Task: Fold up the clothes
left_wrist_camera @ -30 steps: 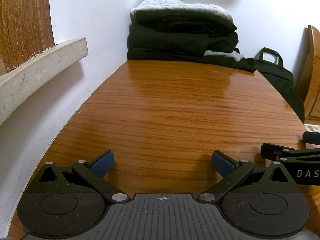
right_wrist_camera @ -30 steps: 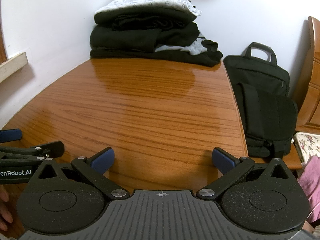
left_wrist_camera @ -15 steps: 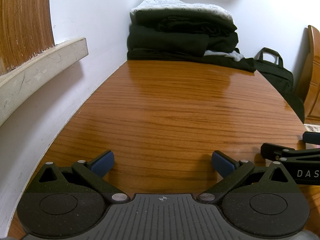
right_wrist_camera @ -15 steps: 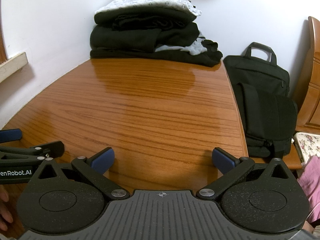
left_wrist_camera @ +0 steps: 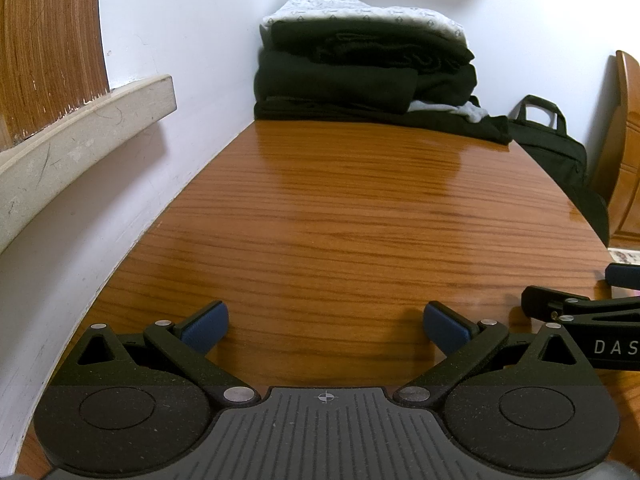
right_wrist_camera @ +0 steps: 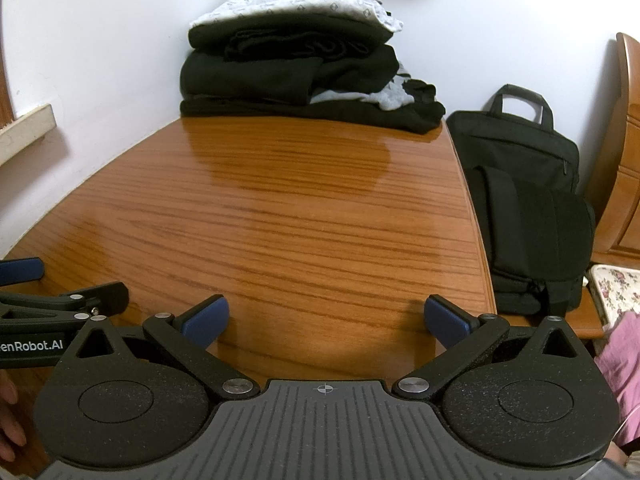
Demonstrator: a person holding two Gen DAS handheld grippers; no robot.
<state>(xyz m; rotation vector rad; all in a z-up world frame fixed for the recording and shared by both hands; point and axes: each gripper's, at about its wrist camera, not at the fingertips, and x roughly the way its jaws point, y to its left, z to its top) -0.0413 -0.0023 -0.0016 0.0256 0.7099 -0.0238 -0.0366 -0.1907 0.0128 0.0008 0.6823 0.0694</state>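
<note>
— Where are your two tools right now?

— I hold my left gripper [left_wrist_camera: 326, 326] low over the near end of the glossy orange-brown wooden table [left_wrist_camera: 352, 216], close to the white wall [left_wrist_camera: 168, 32] on my left side. My right gripper [right_wrist_camera: 326, 324] sits just beside it, also low over the near end, nearer the table's right edge. Each one shows at the edge of the other's view.

— Are they gripping anything?

— No. Both are spread wide, the blue-padded fingertips [left_wrist_camera: 206, 324] far apart, with only bare wood between them.

— And the clothes?

— The stack of folded clothes [right_wrist_camera: 296, 68] lies at the far end of the table, pushed into the corner where the walls meet, well apart from both grippers. It is mostly black garments [left_wrist_camera: 360, 76], with a white patterned piece [right_wrist_camera: 296, 4] on top and a bit of pale grey fabric [right_wrist_camera: 384, 96] poking out on the right side, low in the stack.

— Anything beside the table?

— A black fabric laptop bag with handles [right_wrist_camera: 520, 152] stands off the right edge, with a second black bag [right_wrist_camera: 532, 248] in front of it. Past those I see an orange wooden cabinet [right_wrist_camera: 624, 152]. A floral cushion [right_wrist_camera: 616, 284] and some pink cloth [right_wrist_camera: 624, 356] show at my lower right. A beige ledge [left_wrist_camera: 80, 128] runs along the left wall. Some of my fingers [right_wrist_camera: 10, 436] show at the lower left of the right view.
</note>
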